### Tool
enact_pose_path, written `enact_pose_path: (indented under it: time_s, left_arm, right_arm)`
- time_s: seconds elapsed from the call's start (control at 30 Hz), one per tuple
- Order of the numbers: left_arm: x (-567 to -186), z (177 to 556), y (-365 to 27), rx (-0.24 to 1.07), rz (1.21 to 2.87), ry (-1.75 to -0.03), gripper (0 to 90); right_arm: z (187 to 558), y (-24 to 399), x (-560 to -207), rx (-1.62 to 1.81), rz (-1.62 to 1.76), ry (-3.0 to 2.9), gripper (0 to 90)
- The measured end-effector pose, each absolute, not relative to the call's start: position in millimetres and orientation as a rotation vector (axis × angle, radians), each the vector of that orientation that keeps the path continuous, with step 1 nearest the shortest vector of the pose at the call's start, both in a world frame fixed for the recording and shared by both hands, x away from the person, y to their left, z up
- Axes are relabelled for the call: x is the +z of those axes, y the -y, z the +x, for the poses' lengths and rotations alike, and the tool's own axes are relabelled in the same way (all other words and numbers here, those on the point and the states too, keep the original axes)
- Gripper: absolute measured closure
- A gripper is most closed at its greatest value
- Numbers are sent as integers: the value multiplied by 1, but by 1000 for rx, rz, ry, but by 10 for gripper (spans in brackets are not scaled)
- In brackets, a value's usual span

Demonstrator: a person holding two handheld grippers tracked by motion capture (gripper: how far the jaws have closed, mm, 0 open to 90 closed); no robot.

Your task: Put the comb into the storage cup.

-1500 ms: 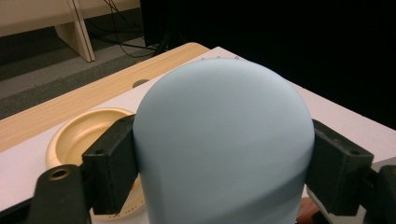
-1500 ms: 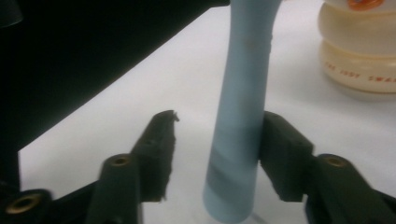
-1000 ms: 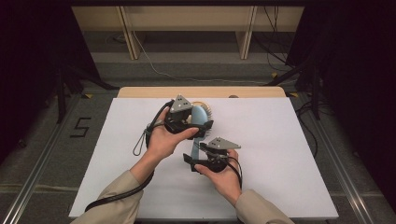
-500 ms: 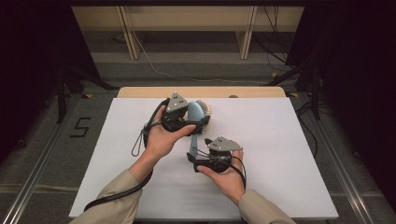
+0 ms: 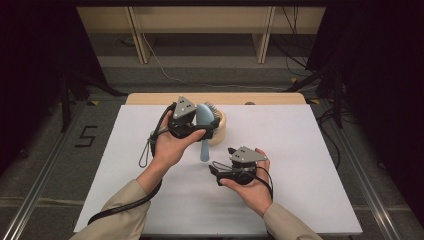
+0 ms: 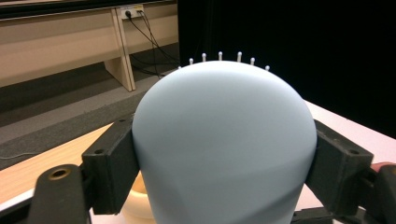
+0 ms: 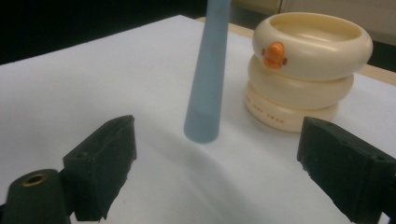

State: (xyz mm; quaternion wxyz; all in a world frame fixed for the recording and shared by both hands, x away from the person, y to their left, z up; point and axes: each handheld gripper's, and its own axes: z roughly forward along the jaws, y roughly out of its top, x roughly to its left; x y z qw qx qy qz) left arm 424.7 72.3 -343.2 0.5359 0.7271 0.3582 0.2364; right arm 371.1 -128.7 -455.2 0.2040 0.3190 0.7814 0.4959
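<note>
**A lit table in a dark room**

The white table top (image 5: 310, 165) catches the light, with a strip of pale wood (image 5: 270, 98) along its far edge. Black curtains (image 5: 370, 45) hang on either side. Behind stands a light wooden bench (image 5: 200, 20), its legs on grey carpet (image 5: 210, 70) where loose cables (image 5: 165, 67) trail. A number five (image 5: 86, 136) is marked on the floor at left, beside a metal rail (image 5: 35, 200).

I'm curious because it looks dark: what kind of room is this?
Probably a lab or recording studio: black curtains hang around one white table, cables trail over the floor, and a taped number five marks it.
</note>
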Motion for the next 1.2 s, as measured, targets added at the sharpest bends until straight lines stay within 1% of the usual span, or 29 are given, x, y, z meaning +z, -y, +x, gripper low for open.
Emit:
enact_pose_path:
  time_s: [0.17,0.43,1.2]
  left_arm:
    - [-344,427,-76,578,1731,-863,201]
    - [-341,429,-78,591,1711,-871,201]
    - [-331,434,-82,637,1652,-923,201]
  right_arm:
    - [372,137,-454,1382,879,-2184,98]
    - [372,154,-449,1396,876,-2151,98]
    - [367,186,-449,1382,891,-2127,98]
